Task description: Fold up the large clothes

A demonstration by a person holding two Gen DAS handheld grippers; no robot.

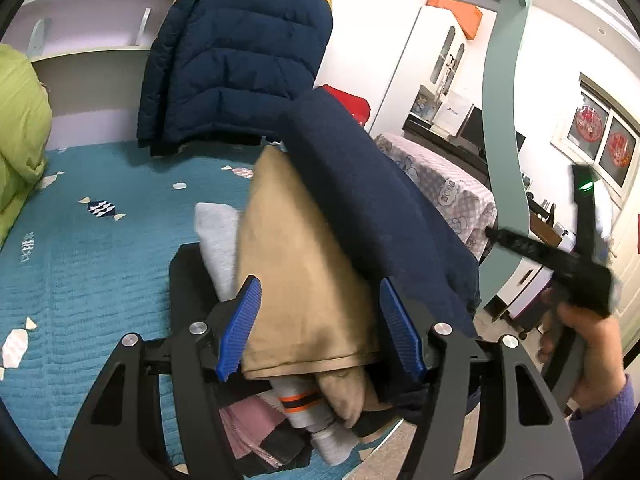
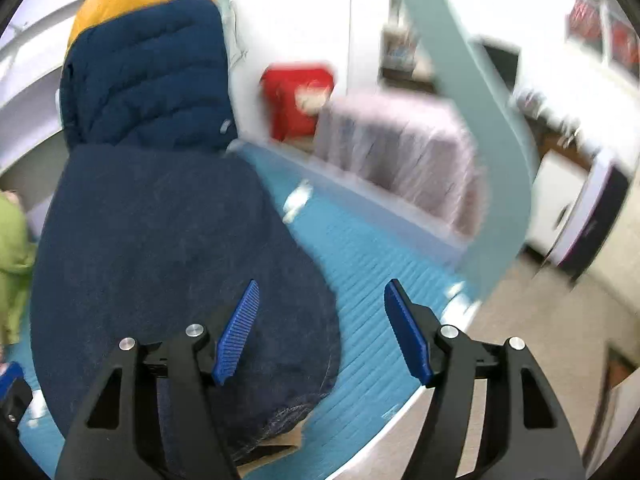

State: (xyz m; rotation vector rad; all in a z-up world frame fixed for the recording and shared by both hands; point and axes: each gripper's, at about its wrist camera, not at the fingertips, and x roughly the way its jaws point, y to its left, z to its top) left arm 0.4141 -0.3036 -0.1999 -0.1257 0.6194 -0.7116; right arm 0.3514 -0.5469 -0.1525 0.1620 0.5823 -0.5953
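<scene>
Blue bedspread (image 1: 100, 240) carries my pile, so I lower the folded jeans (image 1: 372, 200) onto it. Left gripper (image 1: 320, 328) straddles them unclamped; right gripper (image 2: 322, 330) hangs open, empty.

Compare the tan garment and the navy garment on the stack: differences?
The tan garment lies between the left gripper jaws; the navy garment drapes over its right side. Tan is smooth, light cloth; navy is dark and fuzzier. Both rest on the pile on the teal bedspread.

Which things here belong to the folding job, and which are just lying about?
In the job: folded tan garment; dark navy garment; left gripper; right gripper.
Lying about: navy-and-yellow puffer jacket; green quilt; grey sock with orange stripe.
</scene>
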